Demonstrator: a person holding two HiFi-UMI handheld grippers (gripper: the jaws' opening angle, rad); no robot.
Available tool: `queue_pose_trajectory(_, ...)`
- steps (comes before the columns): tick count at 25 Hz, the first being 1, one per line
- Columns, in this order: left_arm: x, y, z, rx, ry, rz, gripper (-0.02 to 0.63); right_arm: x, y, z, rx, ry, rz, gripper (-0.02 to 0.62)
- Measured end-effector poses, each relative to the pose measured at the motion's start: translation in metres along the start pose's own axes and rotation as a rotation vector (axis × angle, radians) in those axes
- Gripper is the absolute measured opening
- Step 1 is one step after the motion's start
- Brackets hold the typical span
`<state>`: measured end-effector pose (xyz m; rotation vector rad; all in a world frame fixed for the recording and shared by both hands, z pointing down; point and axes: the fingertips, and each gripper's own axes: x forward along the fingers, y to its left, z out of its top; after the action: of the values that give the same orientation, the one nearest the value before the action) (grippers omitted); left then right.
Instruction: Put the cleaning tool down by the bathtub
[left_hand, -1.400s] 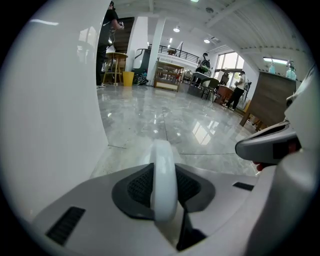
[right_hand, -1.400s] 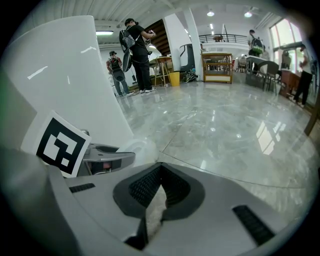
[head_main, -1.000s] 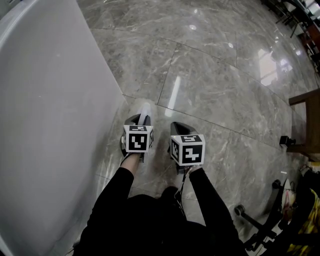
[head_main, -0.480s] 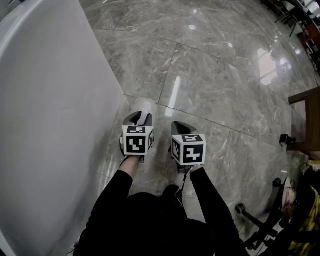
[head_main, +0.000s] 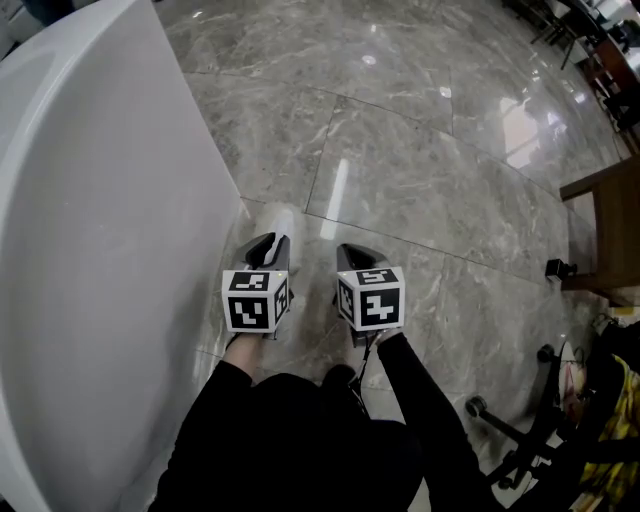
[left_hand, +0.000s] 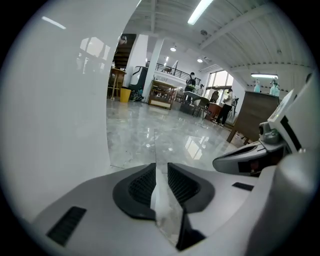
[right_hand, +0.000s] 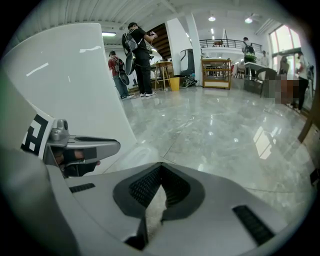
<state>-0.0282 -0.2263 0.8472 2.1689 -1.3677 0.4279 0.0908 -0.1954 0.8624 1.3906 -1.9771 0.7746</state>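
**Holding the cleaning tool (head_main: 280, 222) low beside the bathtub (head_main: 100, 250)**

Grey marble floor (head_main: 430, 170) fills most of your head view, glossy, with tile seams running across it. On your left the white bathtub rises as one broad, smooth wall that curves down to meet the floor. At the right edge stands a wooden frame (head_main: 610, 235), well apart from your work.

Your two grippers hang side by side over the floor, marker cubes on top. Your left gripper (head_main: 272, 246) is the one nearest the tub. Its jaws are closing, and a thin white strip of the tool runs between the pads. The pads lie against it on both sides, so the gripper is clenched on the tool. Your right gripper (head_main: 356, 256) sits just beside it, jaws brought together at the tips, with only floor showing past them and nothing held.

Smallest of all, the tool's white end sticks out ahead of the left jaws. It is low at the tub's foot and just beside its wall. No view settles whether it touches the floor.
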Motion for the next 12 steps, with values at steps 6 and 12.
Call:
queue_pose_trajectory(6, -0.027, -0.004, 0.017, 0.004, -0.041, -0.022, 0.012, -0.019, 0.007, 0.027, -0.024, -0.047, -0.008, -0.002)
queue_pose_trajectory(12, -0.054, -0.006, 0.035, 0.002, -0.067, -0.048, 0.008, -0.033, 0.025, 0.04, -0.054, -0.088, 0.009, -0.001)
